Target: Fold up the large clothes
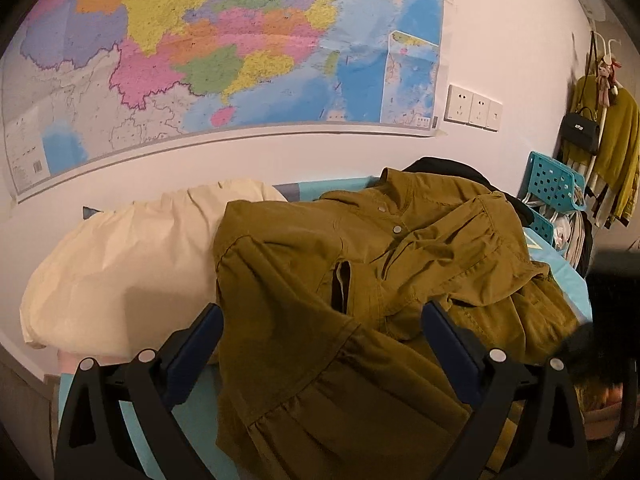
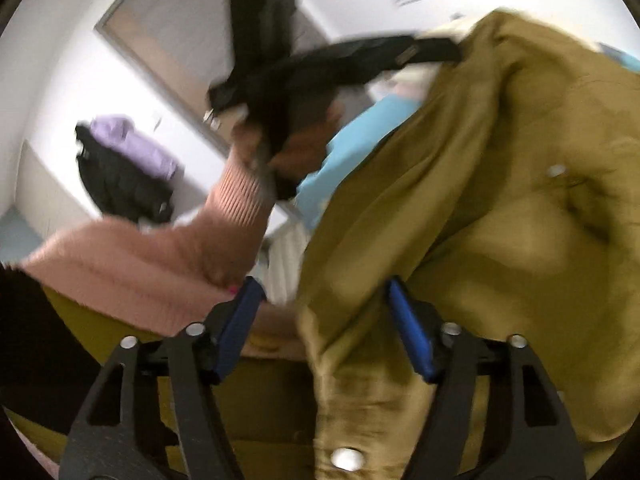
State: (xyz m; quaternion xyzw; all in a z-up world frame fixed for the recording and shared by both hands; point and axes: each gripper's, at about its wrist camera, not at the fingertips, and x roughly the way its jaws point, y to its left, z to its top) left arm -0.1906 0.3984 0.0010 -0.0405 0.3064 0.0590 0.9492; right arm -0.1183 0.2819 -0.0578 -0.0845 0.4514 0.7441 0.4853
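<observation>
Olive-green snap-button cotton jacket (image 1: 360, 264) sprawled toward upper right; left gripper (image 1: 320, 336) agape over sleeve; right gripper (image 2: 320, 320) part-open astride hem, unclamped.

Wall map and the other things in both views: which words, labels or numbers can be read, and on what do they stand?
None can be read.
Wall map: place names and legend print too small.
Wall sockets: no text.
Black handbag: no label shows.
Olive jacket: plain snaps only.
Right wrist view: too blurred.
</observation>
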